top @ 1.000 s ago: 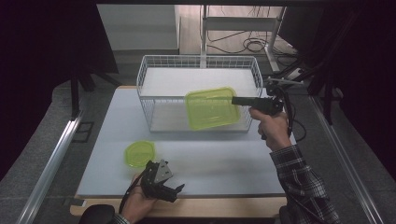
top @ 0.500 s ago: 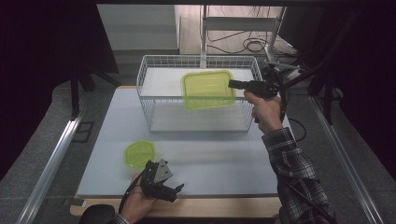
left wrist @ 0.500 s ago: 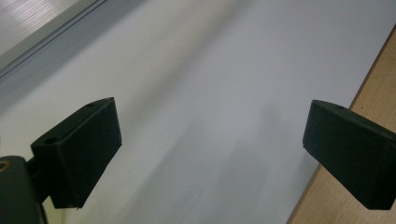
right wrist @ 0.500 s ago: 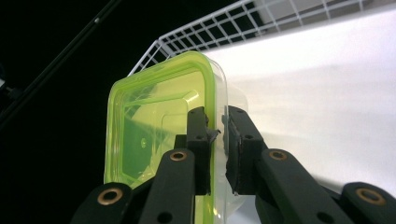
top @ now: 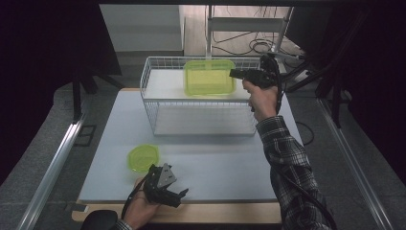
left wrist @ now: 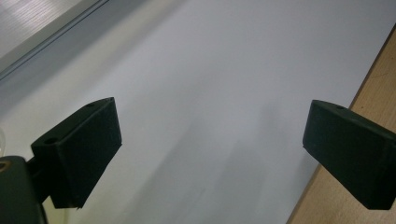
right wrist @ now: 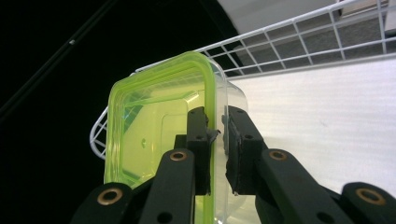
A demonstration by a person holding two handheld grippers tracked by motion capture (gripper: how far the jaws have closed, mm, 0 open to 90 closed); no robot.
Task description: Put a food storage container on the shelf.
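While my right hand-held gripper (top: 237, 73) pinches the green container (top: 209, 77) by its rim above the wire basket (top: 201, 120), my left hand-held gripper (top: 178, 195) rests wide open and empty on the table (top: 225, 158).

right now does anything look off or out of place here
Nothing is damaged or spilled. The green container is held tilted on edge over the wire basket, pinched by the right gripper. The small green lid lies apart on the table.
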